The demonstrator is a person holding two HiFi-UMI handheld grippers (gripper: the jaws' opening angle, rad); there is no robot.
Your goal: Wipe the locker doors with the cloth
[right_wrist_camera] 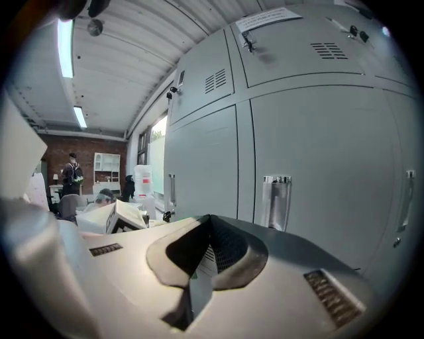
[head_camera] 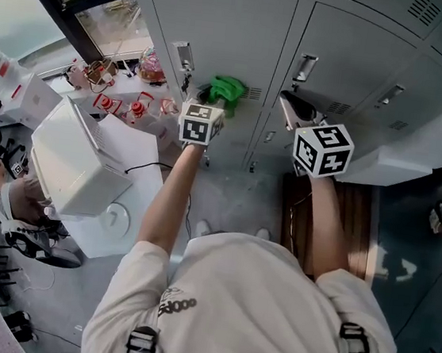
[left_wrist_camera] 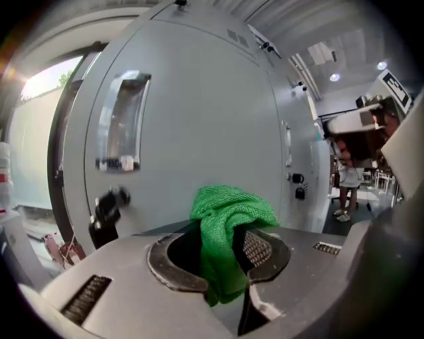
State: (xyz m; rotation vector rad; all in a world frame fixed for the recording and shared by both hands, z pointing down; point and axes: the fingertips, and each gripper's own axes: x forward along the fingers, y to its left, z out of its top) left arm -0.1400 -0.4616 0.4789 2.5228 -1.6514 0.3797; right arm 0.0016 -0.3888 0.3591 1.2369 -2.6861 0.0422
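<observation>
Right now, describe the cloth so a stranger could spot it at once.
Face the wall of grey lockers and find the left gripper held up before them. The cloth is bunched between its jaws. It is the only bright green thing there; everything around it is grey.

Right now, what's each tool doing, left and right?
Left tool: closed on the green cloth.
Right tool: closed, holding nothing.
</observation>
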